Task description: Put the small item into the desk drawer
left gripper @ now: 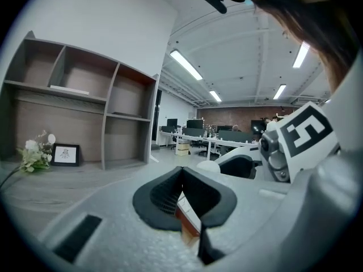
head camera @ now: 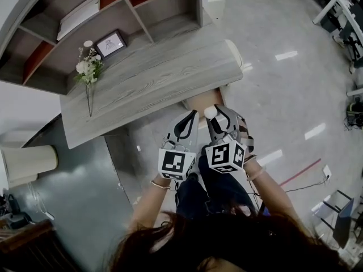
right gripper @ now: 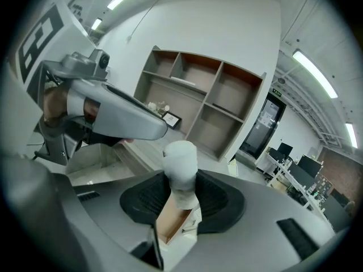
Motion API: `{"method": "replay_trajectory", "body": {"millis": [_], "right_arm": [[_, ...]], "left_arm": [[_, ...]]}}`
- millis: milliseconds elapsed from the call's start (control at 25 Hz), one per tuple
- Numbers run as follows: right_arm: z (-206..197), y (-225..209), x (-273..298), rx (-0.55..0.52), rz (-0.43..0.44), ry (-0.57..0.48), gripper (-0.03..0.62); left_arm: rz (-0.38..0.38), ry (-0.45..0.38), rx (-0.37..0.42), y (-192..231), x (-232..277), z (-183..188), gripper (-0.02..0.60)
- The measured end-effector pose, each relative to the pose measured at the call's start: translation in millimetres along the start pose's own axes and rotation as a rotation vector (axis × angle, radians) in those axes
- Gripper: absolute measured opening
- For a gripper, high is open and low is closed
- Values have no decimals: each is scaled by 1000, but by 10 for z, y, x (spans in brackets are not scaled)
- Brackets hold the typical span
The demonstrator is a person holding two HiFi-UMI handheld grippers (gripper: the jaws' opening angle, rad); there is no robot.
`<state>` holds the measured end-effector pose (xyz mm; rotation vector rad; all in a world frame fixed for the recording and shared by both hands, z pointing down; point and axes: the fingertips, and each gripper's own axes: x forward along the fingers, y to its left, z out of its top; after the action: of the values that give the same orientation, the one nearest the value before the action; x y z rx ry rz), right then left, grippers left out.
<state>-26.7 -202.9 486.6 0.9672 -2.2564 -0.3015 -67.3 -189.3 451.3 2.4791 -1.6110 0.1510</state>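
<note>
The small item (head camera: 210,112) is a white, rounded cylinder. My right gripper (head camera: 214,113) is shut on it, and in the right gripper view the item (right gripper: 180,158) stands upright between the black pads (right gripper: 218,200). It hangs over the open desk drawer (head camera: 202,100), whose brown inside also shows under the jaws in the right gripper view (right gripper: 170,222). My left gripper (head camera: 191,115) hovers just left of the right one. Its pads (left gripper: 164,194) meet at the tips with nothing between them. The drawer sticks out from under the grey wooden desk (head camera: 142,89).
A bunch of white flowers (head camera: 89,67) and a small picture frame (head camera: 110,44) stand at the back of the desk, in front of a grey shelf unit (head camera: 113,10). A pale cylinder (head camera: 28,163) stands on the floor at the left. Office desks fill the far right.
</note>
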Motion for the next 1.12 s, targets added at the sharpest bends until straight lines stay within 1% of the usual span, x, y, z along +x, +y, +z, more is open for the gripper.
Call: {"method": "replay_trajectory", "body": {"millis": [120, 280, 440, 640, 920, 1120], "right_arm": [[-158, 78, 161, -30, 20, 14, 121], [-384, 140, 350, -51, 40, 39, 121], [-589, 212, 510, -59, 53, 57, 121], [-835, 289, 715, -83, 61, 80, 121], [-1266, 404, 961, -119, 83, 139, 121], [-1547, 535, 1141, -136, 103, 172, 121]], "left_arm": [[6, 33, -17, 67, 87, -240, 15], [9, 33, -34, 108, 208, -447, 15], [11, 29, -23, 139, 297, -624, 15], [4, 50, -37, 202, 428, -874, 15], [-6, 63, -17, 300, 573, -1186, 15], [-12, 79, -33, 350, 692, -1431, 15]]}}
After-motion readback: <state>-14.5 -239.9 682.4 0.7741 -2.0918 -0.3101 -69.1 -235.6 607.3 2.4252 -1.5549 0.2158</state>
